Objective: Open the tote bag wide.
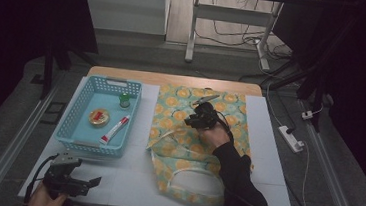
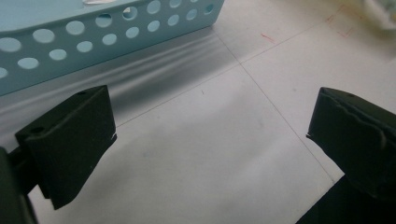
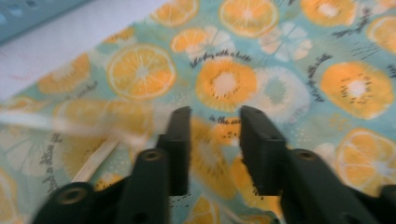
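High view: my right claw [image 1: 201, 115], jaws narrowly apart and empty, hovers over the soft, light cloth bag [image 1: 194, 149] mid-table; I'd pinch its strap [image 1: 190, 171].

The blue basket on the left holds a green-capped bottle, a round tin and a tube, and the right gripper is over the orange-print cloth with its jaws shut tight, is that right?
Not quite: the right gripper is open. The right gripper view shows a gap between its jaws, with nothing but the orange-print cloth behind them. The rest stands: the blue basket holds the green-capped bottle, round tin and tube.
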